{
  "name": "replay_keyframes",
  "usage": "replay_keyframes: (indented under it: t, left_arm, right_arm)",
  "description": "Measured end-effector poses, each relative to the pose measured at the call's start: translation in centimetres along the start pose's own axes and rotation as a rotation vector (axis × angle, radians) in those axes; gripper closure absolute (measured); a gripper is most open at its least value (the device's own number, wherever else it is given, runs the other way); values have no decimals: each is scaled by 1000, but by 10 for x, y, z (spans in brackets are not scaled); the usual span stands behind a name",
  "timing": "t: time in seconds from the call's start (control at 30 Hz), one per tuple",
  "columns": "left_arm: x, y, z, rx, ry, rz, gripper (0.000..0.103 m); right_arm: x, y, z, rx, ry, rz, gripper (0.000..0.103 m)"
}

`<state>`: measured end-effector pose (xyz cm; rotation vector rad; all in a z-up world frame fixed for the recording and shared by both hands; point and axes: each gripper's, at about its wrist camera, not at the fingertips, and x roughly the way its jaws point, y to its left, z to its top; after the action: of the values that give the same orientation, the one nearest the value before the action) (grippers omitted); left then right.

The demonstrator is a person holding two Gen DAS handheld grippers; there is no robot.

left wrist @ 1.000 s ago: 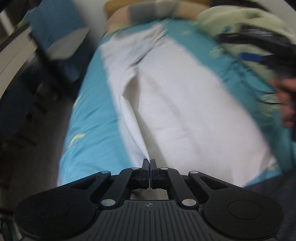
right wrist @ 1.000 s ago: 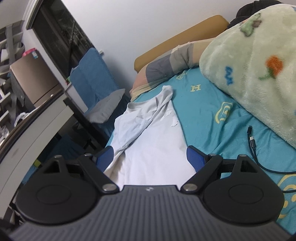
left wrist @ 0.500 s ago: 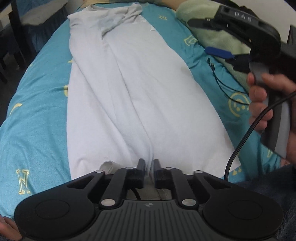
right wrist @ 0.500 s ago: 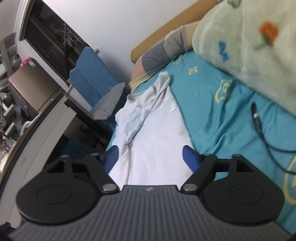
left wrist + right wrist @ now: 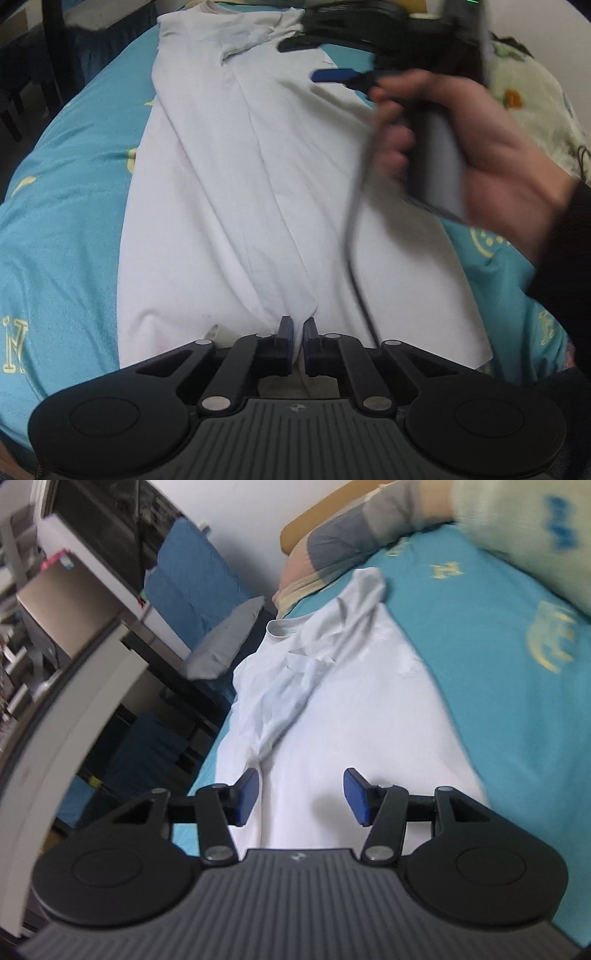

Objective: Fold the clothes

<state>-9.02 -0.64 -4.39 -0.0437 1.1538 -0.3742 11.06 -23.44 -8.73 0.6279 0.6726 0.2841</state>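
So the white cotton t-shirt is laid out lengthwise on the bed with the teal printed sheet, collar at the far end, one sleeve folded in over the chest. The left gripper sits right at the near hem with its jaws pretty much together, and a ridge of the shirt's fabric runs into the thin gap between them, though I can't tell if it's actually pinched. The right gripper, held in a person's hand, is over the shirt's right side, jaws apart and closing with nothing between them, and a fuzzy pale green blanket sits off to the right.
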Motion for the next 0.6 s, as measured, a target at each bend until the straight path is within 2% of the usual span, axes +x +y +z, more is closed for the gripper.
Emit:
replay_keyframes:
  t: [0.2,0.33,0.43,0.47,0.5,0.6]
  left_arm:
    - [-20,0,-6,-11,-89,-100,101]
    - [-17,3,-6,-39,-86,-149,101]
    - [-13,5,-5,-46,-73,-169,101]
    - [-13,6,-5,-47,-71,-175,101]
    - [-14,7,-5,-49,-70,-180,101]
    - [-17,9,-6,-57,-71,-200,101]
  right_arm:
    - [79,25,27,-85,4,-17,48]
    - [123,31,38,-70,16,-64,49]
    - [136,31,45,-34,-31,-96,50]
    - [137,33,48,-33,-50,-99,58]
    - [137,35,50,-32,-69,-102,95]
    - [120,46,59,-83,-165,-68,98]
